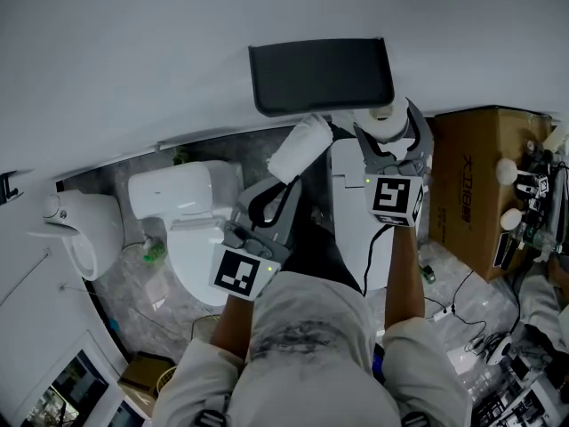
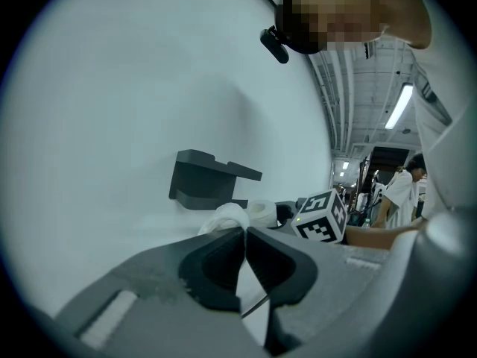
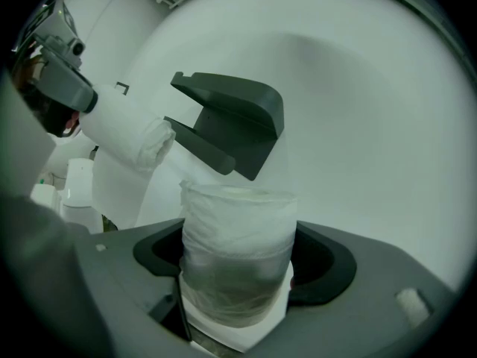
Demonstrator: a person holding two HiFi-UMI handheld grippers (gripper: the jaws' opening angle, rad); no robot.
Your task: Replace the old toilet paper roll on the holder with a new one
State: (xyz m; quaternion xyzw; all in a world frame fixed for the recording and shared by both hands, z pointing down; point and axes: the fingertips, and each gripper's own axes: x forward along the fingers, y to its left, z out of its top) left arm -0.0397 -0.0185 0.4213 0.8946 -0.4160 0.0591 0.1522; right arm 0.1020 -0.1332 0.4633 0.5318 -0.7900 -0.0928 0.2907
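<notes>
We record: left tongs (image 2: 243, 233) closed on a soft white roll (image 3: 127, 134); right tongs (image 3: 237, 263) gripping a wrapped roll (image 3: 237, 215) near the dark holder (image 3: 231, 121).

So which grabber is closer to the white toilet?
Left. The left gripper, shut on a white roll, hangs just beside the toilet; the right gripper holds its wrapped roll farther off, by the cardboard box.

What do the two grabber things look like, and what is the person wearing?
Both the left gripper and the right gripper are dark grey, with two curved jaws. Each carries a white cube printed with black square markers and a tiny green light. A thin black cable hangs from the right one. The person wears a light grey short-sleeved shirt.
</notes>
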